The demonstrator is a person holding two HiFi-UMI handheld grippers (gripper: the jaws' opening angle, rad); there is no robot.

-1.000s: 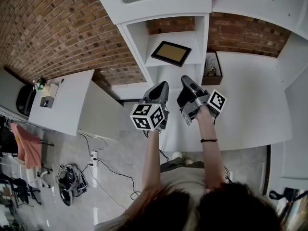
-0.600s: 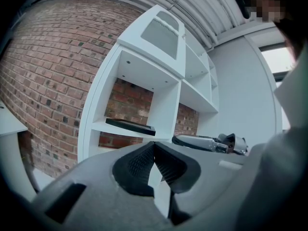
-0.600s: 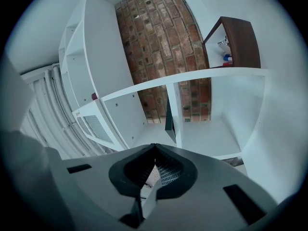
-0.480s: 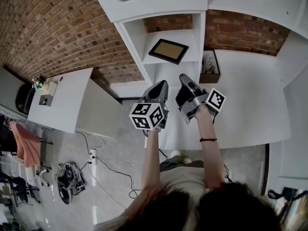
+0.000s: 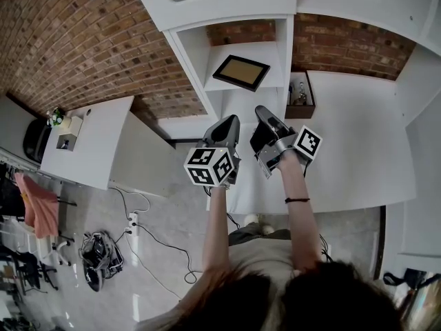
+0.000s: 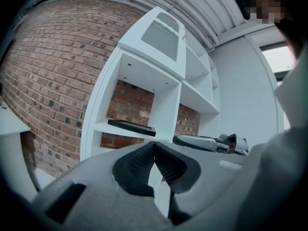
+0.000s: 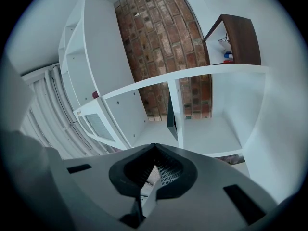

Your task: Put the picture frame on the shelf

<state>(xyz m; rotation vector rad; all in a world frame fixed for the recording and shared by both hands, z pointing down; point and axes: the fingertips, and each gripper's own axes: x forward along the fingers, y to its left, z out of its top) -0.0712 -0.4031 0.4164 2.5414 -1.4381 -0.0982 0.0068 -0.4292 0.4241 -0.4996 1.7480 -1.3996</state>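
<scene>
Head view showed the picture frame (image 5: 240, 72) lying flat on the white shelf (image 5: 277, 66), just as it had a second earlier. The left gripper (image 5: 232, 121) and right gripper (image 5: 262, 112) had hardly shifted, both short of the frame, jaws pressed together, holding nothing.

A red brick wall (image 5: 83, 40) backs a white rectangular counter (image 5: 96, 150) carrying a small green plant (image 5: 57, 121). A pink cloth (image 5: 38, 209) hangs at lower left; a white power strip (image 5: 133, 223) lies on the grey floor (image 5: 89, 209).
</scene>
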